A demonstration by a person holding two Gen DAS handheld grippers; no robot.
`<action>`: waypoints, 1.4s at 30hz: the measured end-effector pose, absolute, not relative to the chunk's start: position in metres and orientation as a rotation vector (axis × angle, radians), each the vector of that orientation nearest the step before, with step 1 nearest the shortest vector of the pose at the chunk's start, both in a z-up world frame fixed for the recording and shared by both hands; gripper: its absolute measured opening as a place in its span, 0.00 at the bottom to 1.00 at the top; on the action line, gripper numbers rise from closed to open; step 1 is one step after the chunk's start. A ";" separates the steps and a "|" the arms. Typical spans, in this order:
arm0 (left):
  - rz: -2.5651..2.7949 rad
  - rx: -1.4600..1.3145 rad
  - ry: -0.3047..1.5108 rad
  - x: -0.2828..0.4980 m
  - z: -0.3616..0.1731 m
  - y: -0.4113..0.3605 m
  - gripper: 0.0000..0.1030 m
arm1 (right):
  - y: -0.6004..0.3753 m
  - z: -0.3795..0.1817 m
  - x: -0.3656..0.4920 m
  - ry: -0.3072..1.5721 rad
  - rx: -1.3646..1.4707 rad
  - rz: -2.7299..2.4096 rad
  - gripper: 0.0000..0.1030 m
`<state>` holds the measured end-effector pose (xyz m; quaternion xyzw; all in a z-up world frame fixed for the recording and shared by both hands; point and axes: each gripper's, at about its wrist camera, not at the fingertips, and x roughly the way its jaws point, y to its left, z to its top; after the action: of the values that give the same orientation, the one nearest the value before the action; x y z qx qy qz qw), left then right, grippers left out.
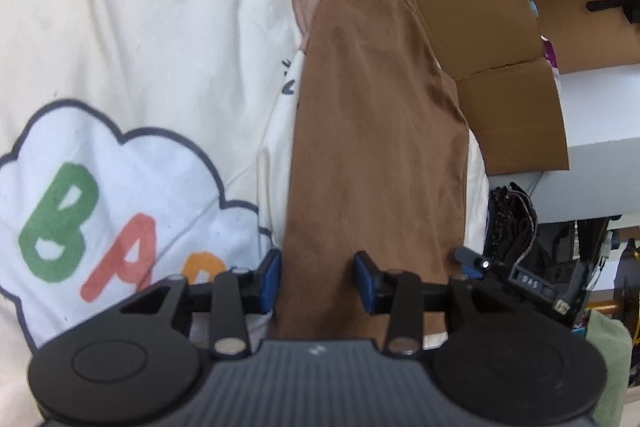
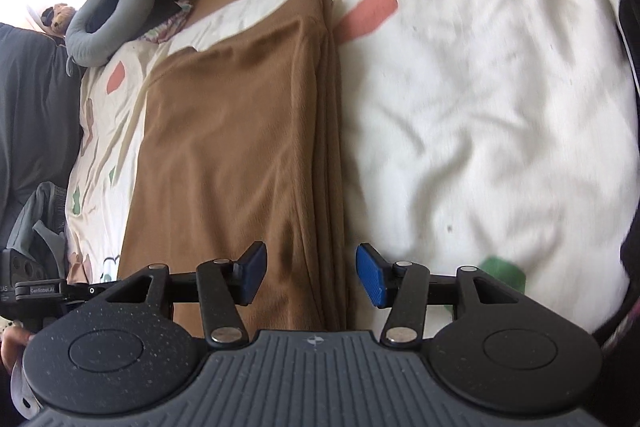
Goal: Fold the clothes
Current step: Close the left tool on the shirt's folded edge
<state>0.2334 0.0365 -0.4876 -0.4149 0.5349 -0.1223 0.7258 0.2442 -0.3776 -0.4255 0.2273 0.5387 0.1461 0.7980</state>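
Brown garment (image 2: pixel 240 147) folded into a long strip on the cream printed bedspread (image 2: pixel 480 107), running from 6 toward 12 o'clock; soft, light, limp, likely to sag and slide; best pinched at the stacked edge near 6 o'clock; left gripper (image 1: pixel 316 281) apart, straddling the near end, nothing clamped; right gripper (image 2: pixel 311 273) apart above the layered edge.

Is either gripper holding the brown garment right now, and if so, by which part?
Nothing is held. The left gripper and right gripper both hang open over the near end of the brown garment, pads clear of the cloth.
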 end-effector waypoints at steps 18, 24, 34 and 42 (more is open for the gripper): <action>-0.377 -0.971 1.201 0.236 -0.495 0.037 0.26 | -0.393 -0.446 0.221 1.217 0.697 0.324 0.54; -0.450 -1.019 1.176 0.241 -0.479 0.042 0.19 | -0.388 -0.444 0.226 1.207 0.720 0.355 0.47; -0.436 -1.012 1.253 0.241 -0.497 0.022 0.51 | -0.396 -0.448 0.219 1.210 0.765 0.341 0.47; -0.420 -1.041 1.258 0.234 -0.510 0.029 0.36 | -0.396 -0.451 0.219 1.212 0.766 0.346 0.47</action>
<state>0.2336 0.0291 -0.5097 -0.4608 0.5572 -0.1861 0.6652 0.2193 -0.3962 -0.4507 0.3494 0.5525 0.1576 0.7401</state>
